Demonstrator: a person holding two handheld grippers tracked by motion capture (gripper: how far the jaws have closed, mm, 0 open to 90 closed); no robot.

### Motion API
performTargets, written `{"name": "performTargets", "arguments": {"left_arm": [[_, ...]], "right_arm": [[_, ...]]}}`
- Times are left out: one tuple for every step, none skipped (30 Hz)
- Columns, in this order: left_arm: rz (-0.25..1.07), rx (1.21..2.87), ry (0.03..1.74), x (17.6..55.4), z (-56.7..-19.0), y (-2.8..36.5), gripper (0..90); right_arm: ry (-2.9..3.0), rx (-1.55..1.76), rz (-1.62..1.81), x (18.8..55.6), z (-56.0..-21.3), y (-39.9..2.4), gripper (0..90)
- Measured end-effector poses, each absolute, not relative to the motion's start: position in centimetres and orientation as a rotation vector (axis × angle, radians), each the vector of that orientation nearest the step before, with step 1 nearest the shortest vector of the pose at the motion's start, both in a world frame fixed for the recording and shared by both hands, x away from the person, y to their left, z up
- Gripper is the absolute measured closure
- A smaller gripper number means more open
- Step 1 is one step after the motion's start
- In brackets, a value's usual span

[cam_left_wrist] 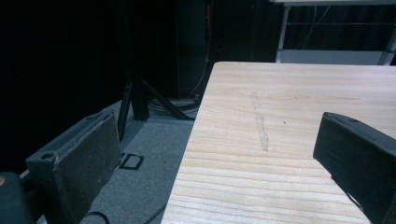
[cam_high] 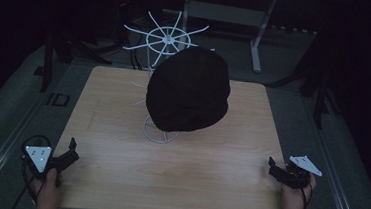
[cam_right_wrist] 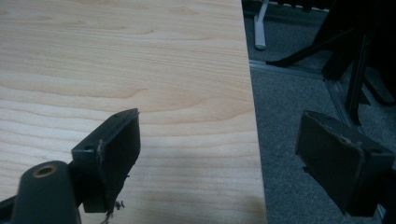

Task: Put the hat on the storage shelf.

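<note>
A black cap hangs on a white wire stand at the middle of the wooden table, hiding most of the stand's stem. My left gripper rests at the table's front left corner, held by a hand, far from the cap. In its own view the left gripper is open and empty, straddling the table's left edge. My right gripper sits at the front right edge. Its own view shows the right gripper open with nothing between its jaws, over the table's right edge.
Grey carpet surrounds the table. Black tripod legs stand at the right and more black legs at the left. A white desk leg is behind. A faint streak marks the tabletop near the left edge.
</note>
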State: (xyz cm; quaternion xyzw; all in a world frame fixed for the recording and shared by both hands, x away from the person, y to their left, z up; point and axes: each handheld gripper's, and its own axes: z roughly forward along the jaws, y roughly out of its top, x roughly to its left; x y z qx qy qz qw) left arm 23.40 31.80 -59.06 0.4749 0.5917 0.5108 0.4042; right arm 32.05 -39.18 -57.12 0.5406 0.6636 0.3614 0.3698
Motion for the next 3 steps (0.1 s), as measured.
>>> {"name": "performTargets", "arguments": {"left_arm": [[1.289,1.200,1.495,23.39,-59.05,31.82,1.3],[1.288,1.200,1.495,23.39,-59.05,31.82,1.3],[1.288,1.200,1.495,23.39,-59.05,31.82,1.3]], "right_arm": [[1.699,1.393,0.934,32.06,-57.12,-39.27,14.1],[1.697,1.401,0.940,32.09,-57.11,-39.35,14.0],[1.697,1.401,0.940,32.09,-57.11,-39.35,14.0]]}}
